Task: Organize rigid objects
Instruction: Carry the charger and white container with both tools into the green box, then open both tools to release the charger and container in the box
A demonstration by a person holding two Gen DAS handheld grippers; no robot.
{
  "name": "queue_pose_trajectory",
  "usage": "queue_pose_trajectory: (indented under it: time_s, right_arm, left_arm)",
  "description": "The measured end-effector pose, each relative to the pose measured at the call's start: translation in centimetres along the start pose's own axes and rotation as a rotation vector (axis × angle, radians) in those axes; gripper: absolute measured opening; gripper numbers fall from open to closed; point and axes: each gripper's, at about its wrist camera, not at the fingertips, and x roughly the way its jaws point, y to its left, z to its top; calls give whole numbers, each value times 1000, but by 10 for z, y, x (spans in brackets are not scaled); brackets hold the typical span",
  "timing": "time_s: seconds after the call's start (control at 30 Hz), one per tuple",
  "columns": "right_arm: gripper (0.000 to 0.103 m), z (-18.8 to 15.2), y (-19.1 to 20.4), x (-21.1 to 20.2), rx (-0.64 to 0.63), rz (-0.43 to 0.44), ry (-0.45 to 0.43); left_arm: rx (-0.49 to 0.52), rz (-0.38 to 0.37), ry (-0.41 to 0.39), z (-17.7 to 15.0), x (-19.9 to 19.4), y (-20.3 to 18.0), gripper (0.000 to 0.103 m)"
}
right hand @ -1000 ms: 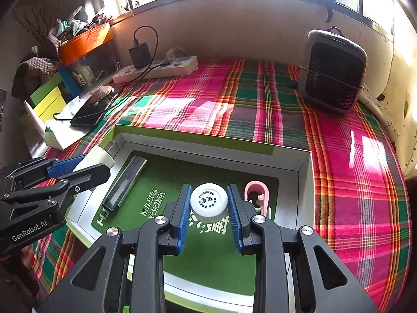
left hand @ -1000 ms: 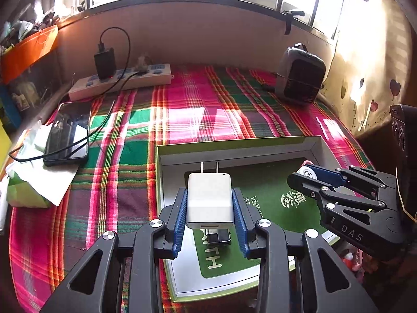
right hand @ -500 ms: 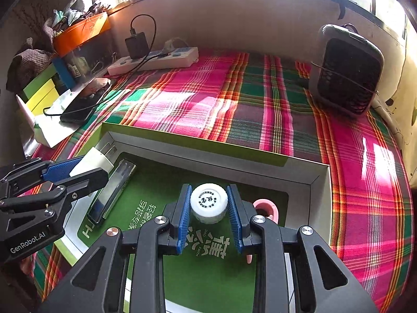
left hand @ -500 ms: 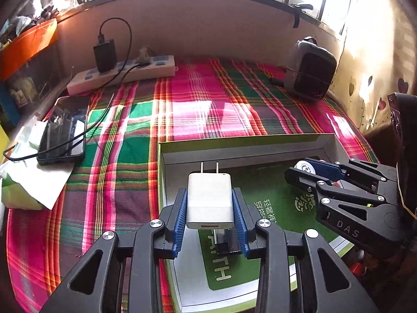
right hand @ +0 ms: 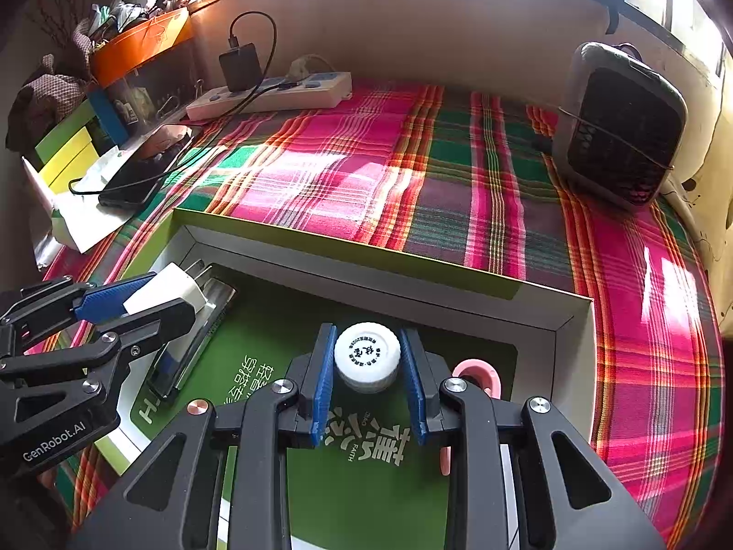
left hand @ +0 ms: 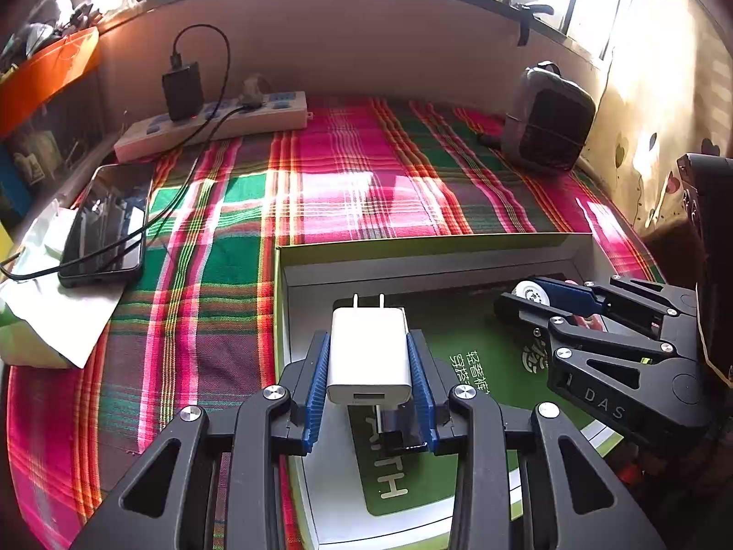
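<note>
White charger (left hand: 369, 354) prongs forward, above box (right hand: 348, 247); white bottle cap (right hand: 367, 352) (printed top) over green floor.

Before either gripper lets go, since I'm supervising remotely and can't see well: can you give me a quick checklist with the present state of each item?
1. Left gripper clamped on the white charger: ok.
2. Right gripper clamped on the white bottle cap: ok.
3. Both loads over the green-lined box: ok.
4. Spot under the charger free: not ok, a dark flat item lies there.
5. Spot under the cap free: cannot tell; a pink object sits close by.
6. Grippers apart from each other: ok.
</note>
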Motion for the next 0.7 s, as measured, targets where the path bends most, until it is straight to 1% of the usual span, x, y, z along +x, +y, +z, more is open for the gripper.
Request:
queue_pose_trajectory:
  time_s: [0.43, 0.53, 0.6, 0.7]
  right_arm:
    - [29, 0, 2, 1, -1, -12, 1]
    - [33, 0, 2, 0, 0, -10, 1]
    - [38, 0, 1, 0, 5, -10, 0]
    - [41, 0, 0, -1, 16, -9, -2]
  left_arm:
    - [-3, 2, 0, 1, 0, 1, 33]
    - [-3, 3, 0, 0, 0, 1, 33]
    - [-6, 0, -1, 0, 0, 1, 34]
    - [-5, -3, -2, -1, 0, -1, 37]
